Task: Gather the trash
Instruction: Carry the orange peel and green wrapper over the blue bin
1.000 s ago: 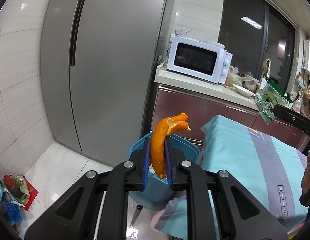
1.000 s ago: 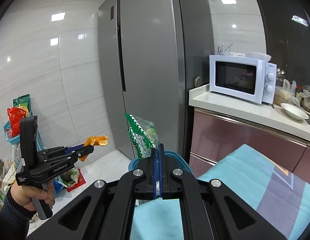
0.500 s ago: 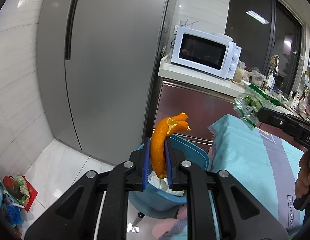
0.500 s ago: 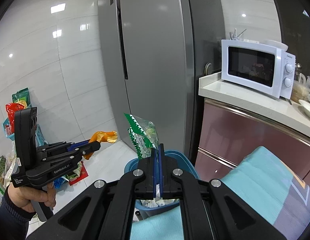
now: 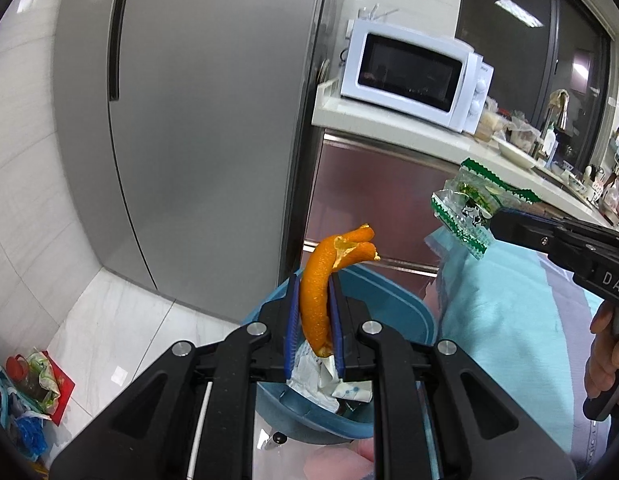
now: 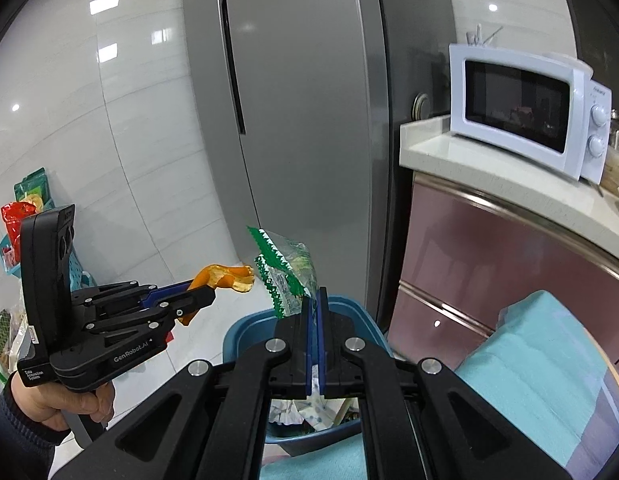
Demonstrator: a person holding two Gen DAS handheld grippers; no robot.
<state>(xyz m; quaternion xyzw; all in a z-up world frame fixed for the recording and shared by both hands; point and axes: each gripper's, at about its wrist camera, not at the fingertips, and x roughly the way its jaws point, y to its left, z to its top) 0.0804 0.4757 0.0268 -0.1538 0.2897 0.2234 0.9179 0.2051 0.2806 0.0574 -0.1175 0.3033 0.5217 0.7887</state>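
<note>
1. Left wrist view: our left gripper (image 5: 314, 312) is clamped on an orange peel (image 5: 323, 292), pinched along its lower length and held above the blue bin (image 5: 393, 300). We judge the peel light, limp and slightly slick.
2. Right wrist view: our right gripper (image 6: 314, 332) is closed on a clear-and-green wrapper (image 6: 287, 276) at its bottom edge, over the bin. We judge it featherlight, crinkly and prone to slipping.
</note>
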